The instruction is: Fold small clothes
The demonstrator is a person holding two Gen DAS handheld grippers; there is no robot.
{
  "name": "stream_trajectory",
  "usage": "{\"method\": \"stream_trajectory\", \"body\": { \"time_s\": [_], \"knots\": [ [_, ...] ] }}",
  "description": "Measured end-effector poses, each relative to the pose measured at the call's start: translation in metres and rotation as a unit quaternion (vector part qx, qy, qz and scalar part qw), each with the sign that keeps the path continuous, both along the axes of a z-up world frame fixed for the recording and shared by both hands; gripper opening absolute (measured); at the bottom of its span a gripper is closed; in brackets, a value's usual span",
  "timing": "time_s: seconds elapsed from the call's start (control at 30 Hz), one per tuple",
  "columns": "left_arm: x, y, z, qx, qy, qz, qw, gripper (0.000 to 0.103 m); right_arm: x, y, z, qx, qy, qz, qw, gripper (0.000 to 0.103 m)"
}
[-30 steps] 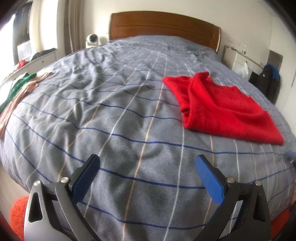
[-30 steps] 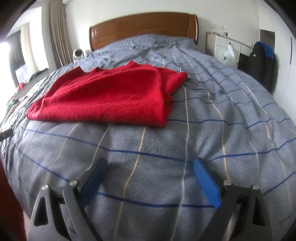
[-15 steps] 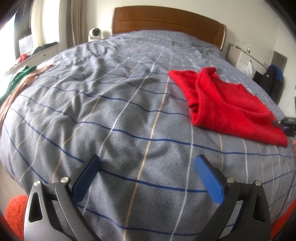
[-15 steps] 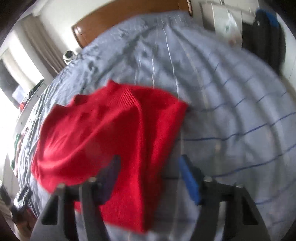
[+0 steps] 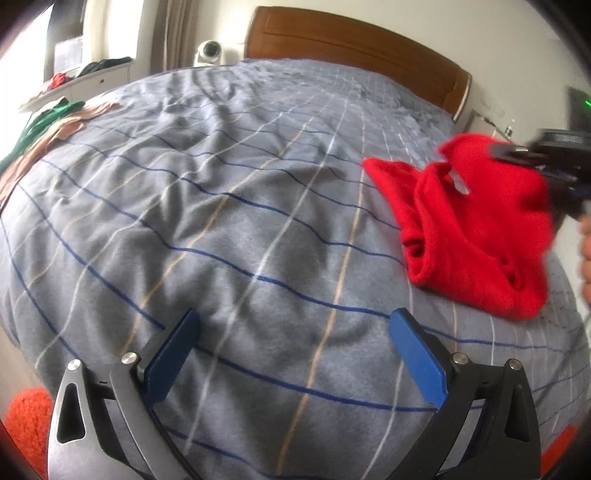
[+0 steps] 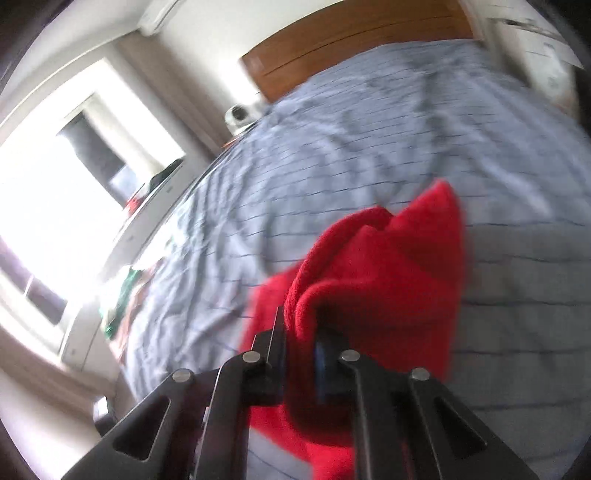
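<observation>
While right gripper (image 6: 300, 341) closes on sweater (image 6: 388, 280) edge (lifted).

You are working in a home bedroom. The landmark is the bed (image 5: 229, 206), spread with a grey checked cover and backed by a wooden headboard (image 5: 354, 48) against a pale wall. Beside the headboard, at the bed's far left corner, stands a small white camera-like device (image 5: 209, 51) in front of a curtain (image 5: 173, 33). Left of the bed runs a low white cabinet (image 5: 85, 79) under a bright window (image 6: 48, 192), with clothes on top. More loose clothes (image 5: 48, 125) lie on the bed's left edge.
</observation>
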State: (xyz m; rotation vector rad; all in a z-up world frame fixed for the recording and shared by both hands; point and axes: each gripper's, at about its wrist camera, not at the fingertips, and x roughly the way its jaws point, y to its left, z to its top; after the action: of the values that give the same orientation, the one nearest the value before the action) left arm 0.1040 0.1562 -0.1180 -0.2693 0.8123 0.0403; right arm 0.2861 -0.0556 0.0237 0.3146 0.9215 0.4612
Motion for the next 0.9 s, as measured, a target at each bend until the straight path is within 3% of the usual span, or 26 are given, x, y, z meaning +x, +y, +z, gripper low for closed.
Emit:
{"method": "stream_trajectory", "body": {
  "time_s": [0.1,0.2,0.33,0.47,0.57,0.63,0.7,0.73,0.83,0.9],
  "knots": [
    [0.001,0.008,-0.001,-0.006,0.005,0.009,0.9999,0.102,0.012,0.051,-0.032,-0.053,0.006,0.027,0.998,0.012],
    [0.001,0.013,-0.001,-0.015,0.006,0.013,0.9998,0.102,0.023,0.066,-0.064,-0.041,0.07,0.045,0.996,0.036],
    [0.004,0.015,-0.001,-0.028,0.01,0.013,0.9995,0.102,0.009,0.035,-0.037,0.049,0.055,0.042,0.996,0.058],
    [0.006,0.017,-0.002,-0.042,0.013,0.012,0.999,0.102,-0.011,0.004,-0.003,0.078,0.002,0.03,0.996,0.073],
    [0.005,0.019,-0.002,-0.05,0.013,0.012,0.9986,0.102,-0.022,-0.012,0.004,0.051,-0.026,0.002,0.998,0.074],
    [0.005,0.019,-0.002,-0.046,0.013,0.01,0.9988,0.102,-0.016,-0.013,-0.007,0.012,-0.011,-0.038,0.999,0.074],
    [0.004,0.018,-0.002,-0.041,0.014,0.008,0.9991,0.102,-0.009,-0.005,-0.026,0.006,0.016,-0.043,0.999,0.058],
    [0.004,0.018,-0.002,-0.04,0.013,0.008,0.9991,0.102,-0.009,0.009,-0.033,-0.017,0.012,-0.032,0.999,0.048],
    [0.003,0.019,-0.002,-0.041,0.012,0.009,0.9991,0.102,-0.026,0.07,-0.048,-0.082,-0.033,0.072,0.993,0.045],
    [0.002,0.019,-0.002,-0.041,0.013,0.009,0.999,0.102,-0.036,0.107,-0.071,-0.12,0.001,0.145,0.982,0.044]
  ]
}}
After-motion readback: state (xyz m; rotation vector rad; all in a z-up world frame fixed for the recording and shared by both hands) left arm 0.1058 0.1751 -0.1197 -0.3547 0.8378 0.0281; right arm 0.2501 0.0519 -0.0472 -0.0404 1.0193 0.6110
